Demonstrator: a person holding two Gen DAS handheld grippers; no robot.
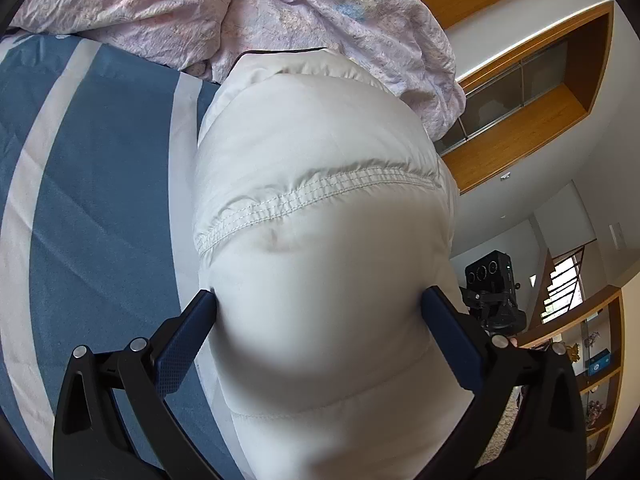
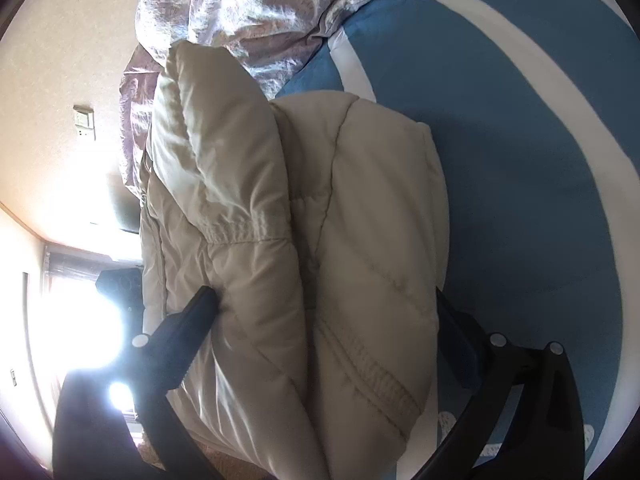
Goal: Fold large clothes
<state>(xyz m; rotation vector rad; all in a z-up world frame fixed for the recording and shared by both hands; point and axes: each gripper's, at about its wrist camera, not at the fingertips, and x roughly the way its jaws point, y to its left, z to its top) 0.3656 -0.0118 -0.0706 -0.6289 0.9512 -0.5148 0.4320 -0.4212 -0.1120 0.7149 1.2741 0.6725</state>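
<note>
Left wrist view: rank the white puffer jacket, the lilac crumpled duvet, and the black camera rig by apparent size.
1. white puffer jacket, though its nearness to the lens inflates it
2. lilac crumpled duvet
3. black camera rig, far off and partly hidden

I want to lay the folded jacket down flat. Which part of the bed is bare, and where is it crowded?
Bare: the blue and white striped sheet beside the white puffer jacket, on the side away from the wall. Crowded: the head end, where the crumpled pink duvet is piled and touches the jacket's far edge. Both tongs, left and right, grip the jacket.
</note>
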